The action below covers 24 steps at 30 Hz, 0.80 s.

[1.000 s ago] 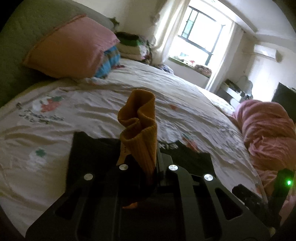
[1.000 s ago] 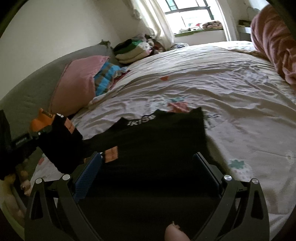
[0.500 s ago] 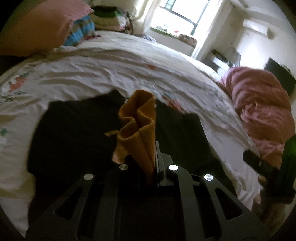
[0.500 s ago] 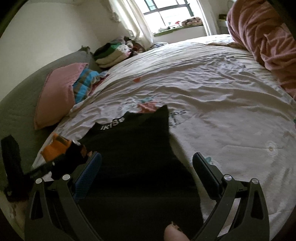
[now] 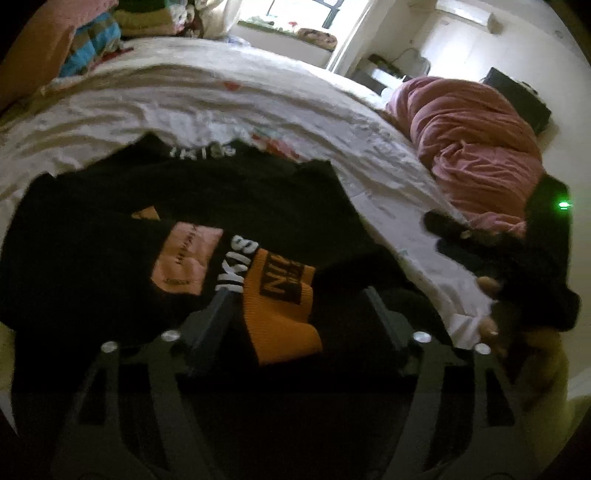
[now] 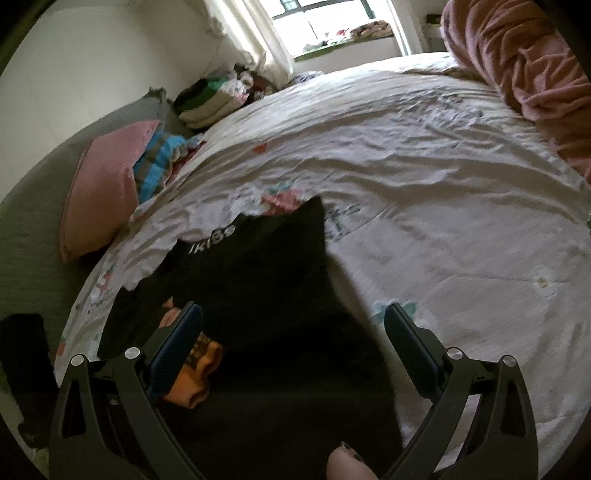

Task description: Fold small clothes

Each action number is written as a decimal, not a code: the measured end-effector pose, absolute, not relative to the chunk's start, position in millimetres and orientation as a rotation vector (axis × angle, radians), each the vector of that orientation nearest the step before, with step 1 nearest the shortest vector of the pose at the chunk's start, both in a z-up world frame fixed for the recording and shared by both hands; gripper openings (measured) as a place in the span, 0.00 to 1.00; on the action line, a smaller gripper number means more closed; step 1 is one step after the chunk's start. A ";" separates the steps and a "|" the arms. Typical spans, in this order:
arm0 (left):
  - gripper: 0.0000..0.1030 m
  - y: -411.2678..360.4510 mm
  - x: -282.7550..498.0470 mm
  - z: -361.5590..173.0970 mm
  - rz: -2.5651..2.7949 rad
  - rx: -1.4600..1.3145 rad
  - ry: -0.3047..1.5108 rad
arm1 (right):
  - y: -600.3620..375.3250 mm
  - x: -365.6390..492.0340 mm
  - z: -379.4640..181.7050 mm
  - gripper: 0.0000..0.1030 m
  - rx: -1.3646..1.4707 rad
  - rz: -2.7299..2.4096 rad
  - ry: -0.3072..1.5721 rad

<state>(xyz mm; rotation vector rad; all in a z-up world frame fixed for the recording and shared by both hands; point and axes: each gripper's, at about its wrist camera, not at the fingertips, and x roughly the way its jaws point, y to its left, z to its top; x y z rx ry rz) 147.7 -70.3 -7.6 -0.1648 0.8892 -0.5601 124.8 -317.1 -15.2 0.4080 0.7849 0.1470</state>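
Beside black garment [image 6: 258,295], pink pillow [image 6: 99,199], pink quilt [image 5: 476,147]

bedsheet [image 6: 424,206] spread ahead of the jaws | pink pillow [image 6: 99,192] seen far left | pink blanket [image 5: 476,147] heaped right | window [image 6: 328,18] seen beyond

dim, blurred fisheye views, blown-out window [image 6: 332,22]

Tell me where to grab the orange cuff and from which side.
Grip the orange cuff at its ribbed free end, nearest the left gripper. Come straight down from above: it lies flat on the black top, between the open jaws, so a level approach would likely snag the fabric beneath.
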 end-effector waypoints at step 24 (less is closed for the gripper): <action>0.91 95.5 138.3 22.4 -0.091 -0.370 0.724 | -175.8 152.4 15.7 0.11 0.092 0.492 0.784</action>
